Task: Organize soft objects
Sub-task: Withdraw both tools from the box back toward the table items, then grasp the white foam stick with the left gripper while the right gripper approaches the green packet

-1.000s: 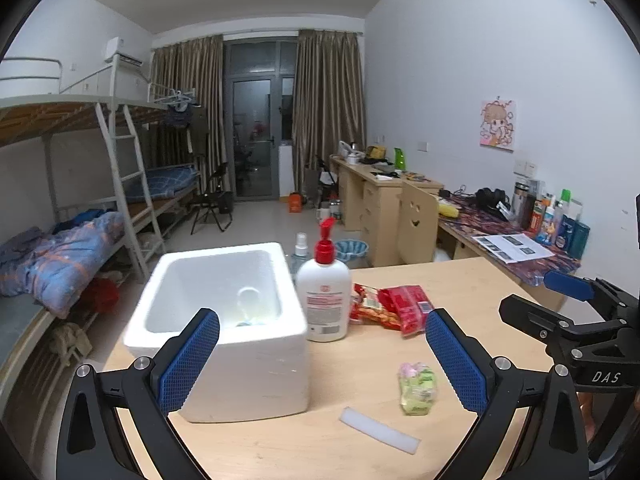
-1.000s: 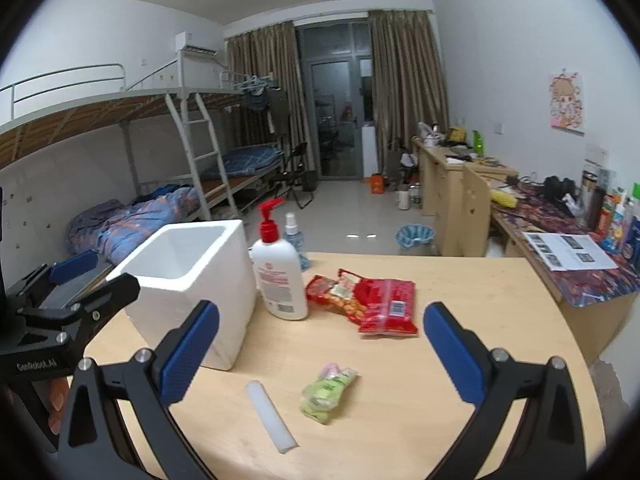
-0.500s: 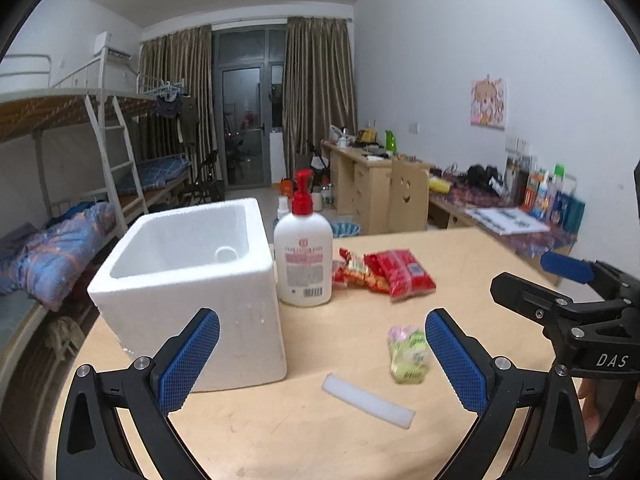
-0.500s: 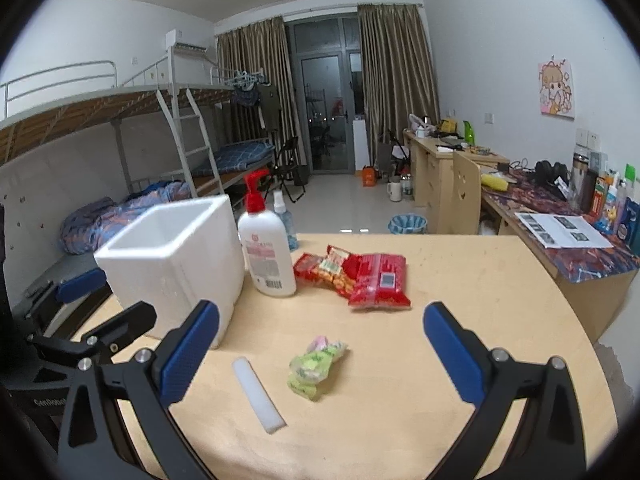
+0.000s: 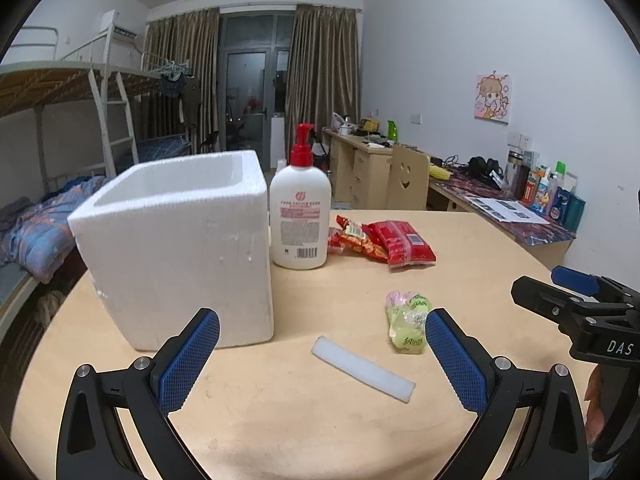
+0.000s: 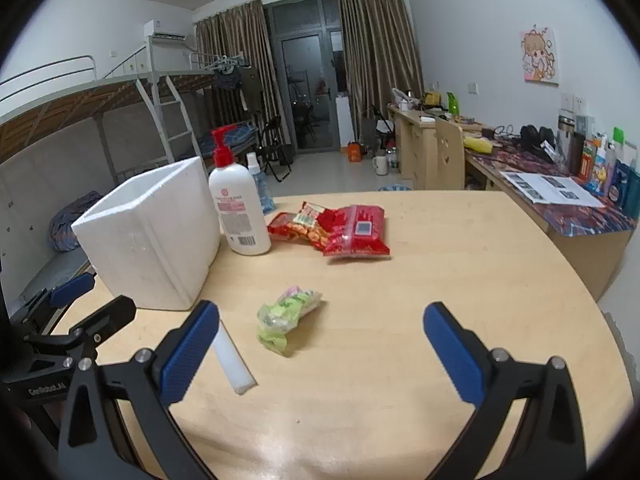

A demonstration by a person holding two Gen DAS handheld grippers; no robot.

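Only the right wrist view shows the small spray bottle [image 6: 260, 184] behind the pump bottle [image 6: 239, 216]; in the left view the pump bottle [image 5: 300, 216] hides it. The left gripper [image 5: 322, 360] and right gripper [image 6: 320, 350] both hover with jaws spread wide, holding nothing. The foam strip [image 5: 362, 368] lies flat on the table [image 5: 280, 420] between the foam box [image 5: 180, 256] and the green packet [image 5: 406, 322], its long axis running from the box's near corner toward the near right. Red snack bags [image 6: 344, 230] lie beyond.
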